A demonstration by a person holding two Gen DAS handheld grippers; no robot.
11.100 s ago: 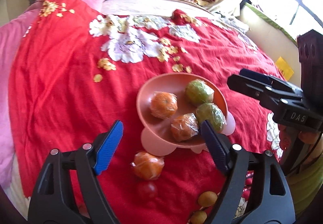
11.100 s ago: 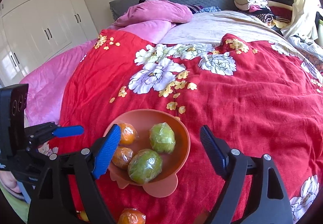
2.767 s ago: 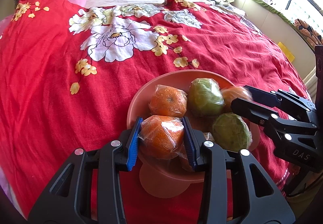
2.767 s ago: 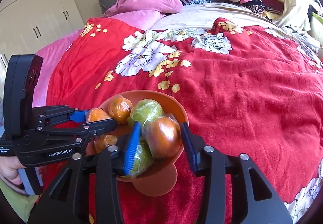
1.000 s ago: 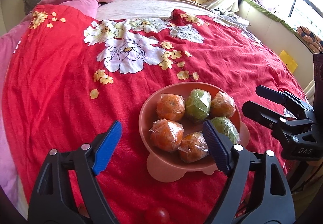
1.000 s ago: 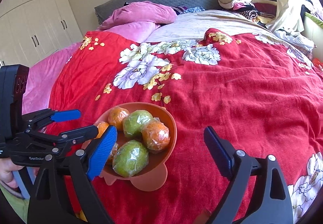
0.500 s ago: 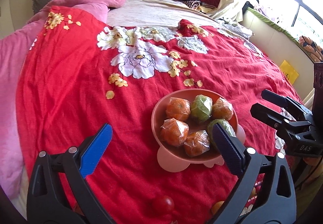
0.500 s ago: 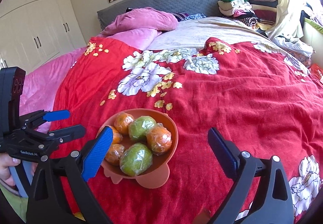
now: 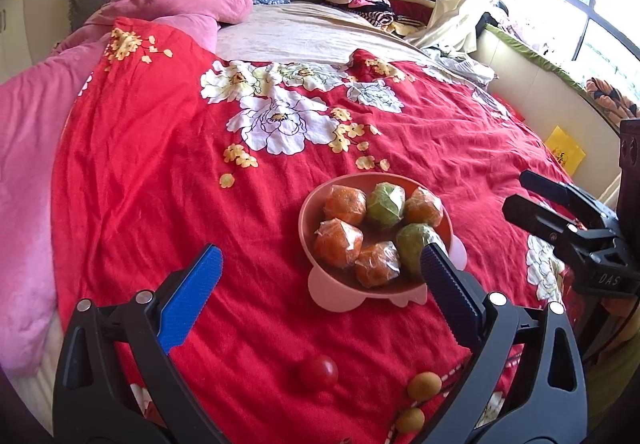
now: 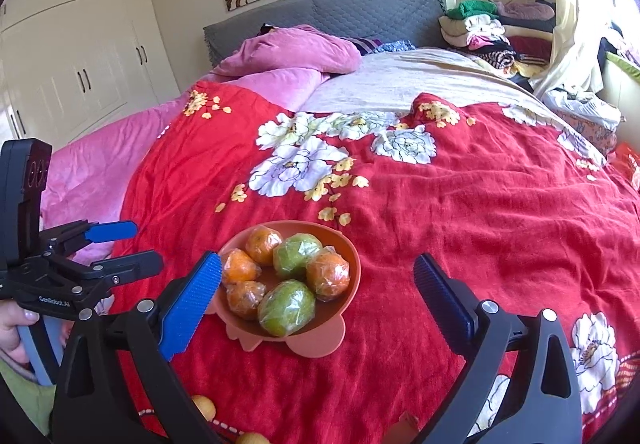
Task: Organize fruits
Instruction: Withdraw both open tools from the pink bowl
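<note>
Your left gripper hangs spread wide, empty; right gripper w/ jaws opening, nothing btwn them. Six wrapped fruits sit in the pink bowl on the red bedspread; a red fruit lies loose nearby.

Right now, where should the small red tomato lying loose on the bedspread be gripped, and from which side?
Grip the small round red tomato across its widest middle, coming from above. It lies on the soft red floral bedspread, apart from the two small tan fruits, so both sides look free. The left hand-held gripper is open and probably nearest.
</note>
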